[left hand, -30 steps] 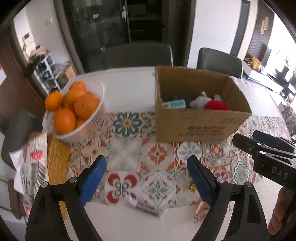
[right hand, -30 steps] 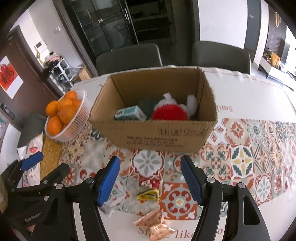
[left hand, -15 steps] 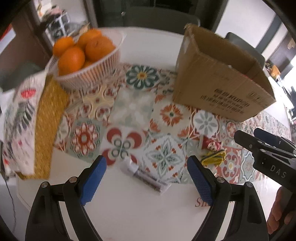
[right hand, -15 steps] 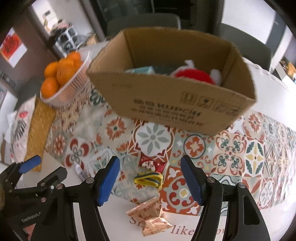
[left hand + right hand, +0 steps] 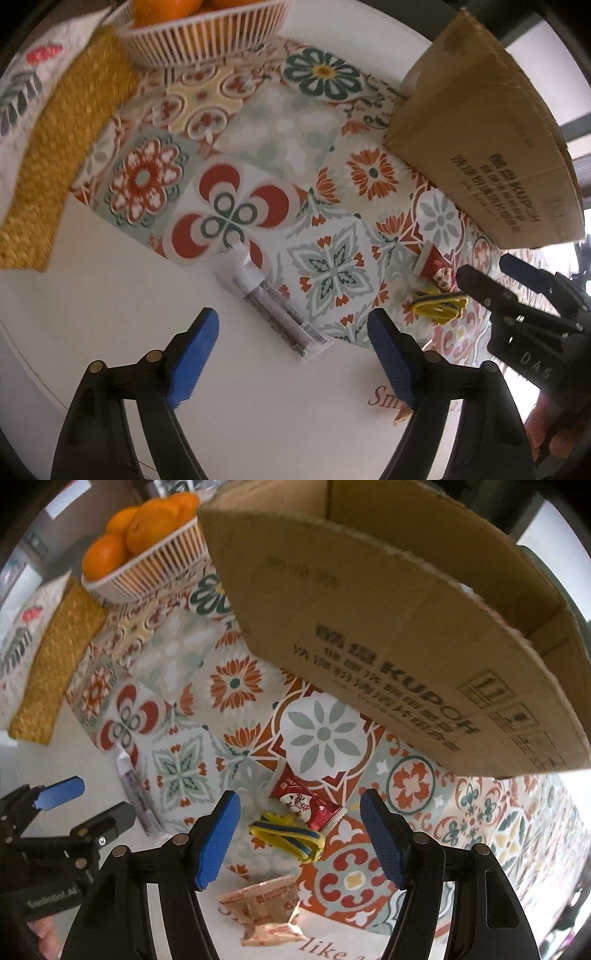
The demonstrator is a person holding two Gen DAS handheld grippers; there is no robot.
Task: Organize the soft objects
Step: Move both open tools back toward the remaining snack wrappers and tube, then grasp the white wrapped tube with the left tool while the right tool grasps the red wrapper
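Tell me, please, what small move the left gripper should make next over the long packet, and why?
Probably lower the left gripper a little further onto the long packet. Its jaws are closing but hold nothing yet; the packet lies flat on the white table, running diagonally into the gap between them. The cardboard box stands open to the right, likely its destination.

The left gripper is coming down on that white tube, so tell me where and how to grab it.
Grip the white tube across its narrow width near mid-length, coming straight from above. It lies flat and slanted on the table, so the left gripper, whose jaws are closing with nothing between them, probably needs rolling until the pads face its long sides. Nothing crowds it.
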